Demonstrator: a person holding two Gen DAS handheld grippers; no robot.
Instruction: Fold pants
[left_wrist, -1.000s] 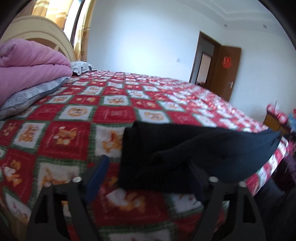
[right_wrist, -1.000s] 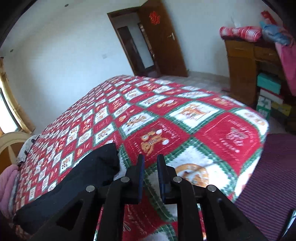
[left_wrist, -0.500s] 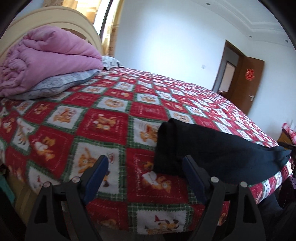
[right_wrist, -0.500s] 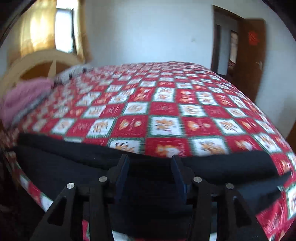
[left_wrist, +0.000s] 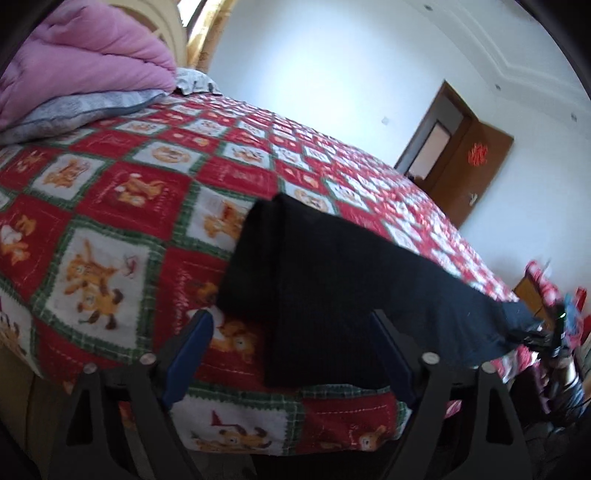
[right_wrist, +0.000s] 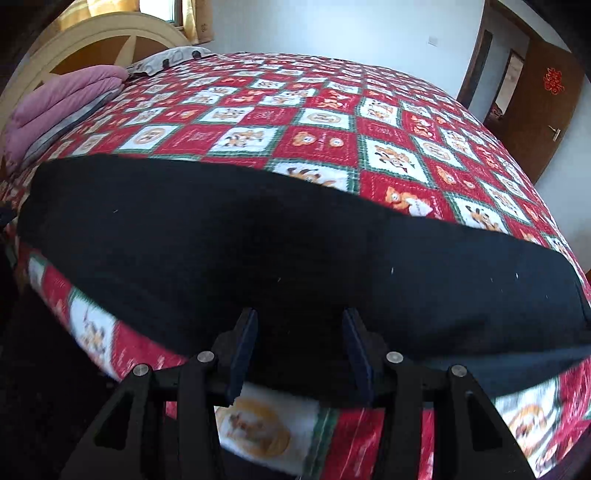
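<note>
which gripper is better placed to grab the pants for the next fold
Probably left: the left gripper is open at the end of the black pants; the right gripper, open, faces their middle, a poorer spot to fold from.

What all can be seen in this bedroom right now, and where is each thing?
pants: one, black, lying in a long strip along the near edge of the bed
bedspread: one, red, white and green squares with cartoon animals, covering the bed
quilt: one, pink, folded and stacked at the head of the bed
pillow: one, grey, under the pink quilt
headboard: one, cream, behind the quilt
door: one, brown with a red ornament, open, on the far wall
left gripper: one, black with blue pads, jaws open, over the bed edge by one end of the pants, holding nothing
right gripper: one, black with blue pads, jaws just opened, over the middle of the pants, nothing pinched
</note>
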